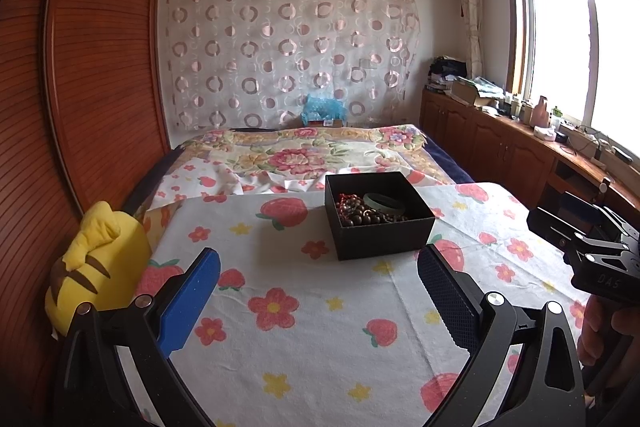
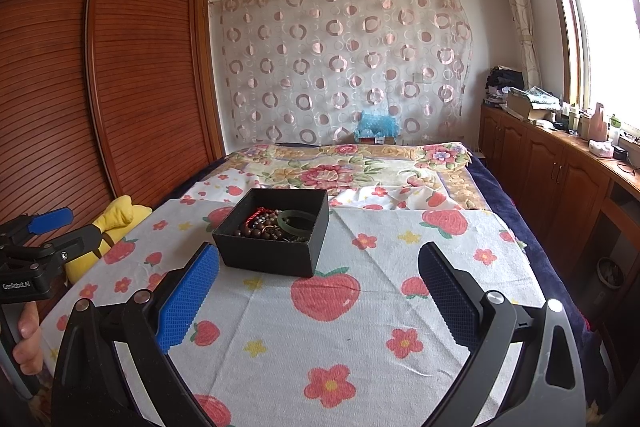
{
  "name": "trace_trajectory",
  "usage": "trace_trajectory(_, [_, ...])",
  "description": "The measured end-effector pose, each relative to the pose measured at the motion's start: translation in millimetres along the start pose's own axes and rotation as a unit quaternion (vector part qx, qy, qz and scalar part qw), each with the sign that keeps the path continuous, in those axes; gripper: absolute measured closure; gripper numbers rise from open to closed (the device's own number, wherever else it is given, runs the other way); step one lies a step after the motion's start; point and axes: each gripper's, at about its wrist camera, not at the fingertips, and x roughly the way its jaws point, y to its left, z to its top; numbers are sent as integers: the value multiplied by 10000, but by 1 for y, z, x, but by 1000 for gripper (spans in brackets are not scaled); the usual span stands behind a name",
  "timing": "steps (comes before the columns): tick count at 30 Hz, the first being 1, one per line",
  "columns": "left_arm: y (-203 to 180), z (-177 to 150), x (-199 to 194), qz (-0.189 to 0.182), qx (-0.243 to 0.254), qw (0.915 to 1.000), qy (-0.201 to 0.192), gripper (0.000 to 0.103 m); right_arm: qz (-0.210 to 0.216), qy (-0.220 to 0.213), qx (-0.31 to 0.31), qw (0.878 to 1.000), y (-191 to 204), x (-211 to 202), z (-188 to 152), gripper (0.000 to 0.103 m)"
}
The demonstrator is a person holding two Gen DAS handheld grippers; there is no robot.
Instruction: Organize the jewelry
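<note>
Your left gripper [image 1: 318, 291]: fingers wide, empty | your right gripper [image 2: 318, 291]: fingers wide, empty | black box [image 1: 378, 215] with bead bracelets [image 1: 360, 213] and green bangle [image 1: 383, 203]: frame centre, on the cloth-covered worktop [image 1: 320, 307].

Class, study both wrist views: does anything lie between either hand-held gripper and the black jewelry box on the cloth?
Nothing visible does. Only bare strawberry-print cloth lies between the open left hand-held gripper and the black jewelry box. The same holds for the open right hand-held gripper. The box has no lid on it.
</note>
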Motion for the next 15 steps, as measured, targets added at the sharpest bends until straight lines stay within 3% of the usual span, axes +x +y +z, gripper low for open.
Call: trace_trajectory(15, [-1,-2,0,-1,27,10000,8,8,6,-1,-1,10000,0,0,0,3])
